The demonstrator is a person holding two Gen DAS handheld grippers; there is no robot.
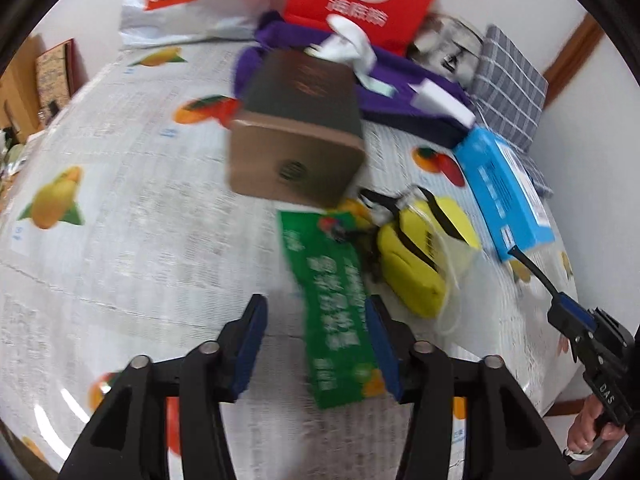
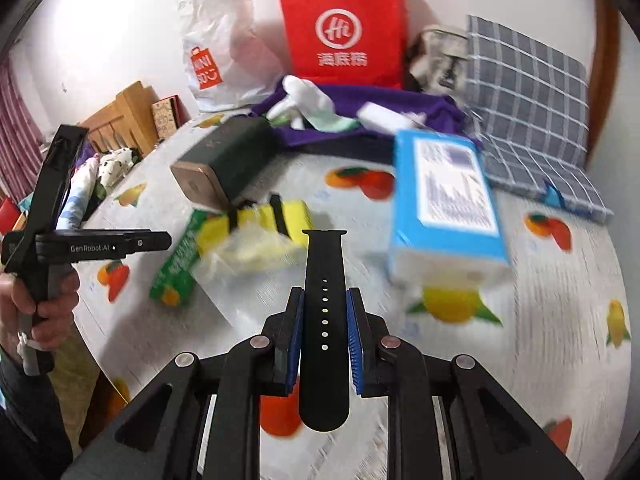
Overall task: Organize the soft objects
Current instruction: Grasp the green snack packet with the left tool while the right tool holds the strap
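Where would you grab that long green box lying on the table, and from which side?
Across its narrow width, near the middle, coming down from above. The green box lies flat on the fruit-print tablecloth and is long and slim, so open jaws would likely straddle its two long edges. The left gripper hangs over it, open. The yellow pouch crowds its far end, so stay nearer this end.

Two wrist views, shared table (image 1: 120,240)
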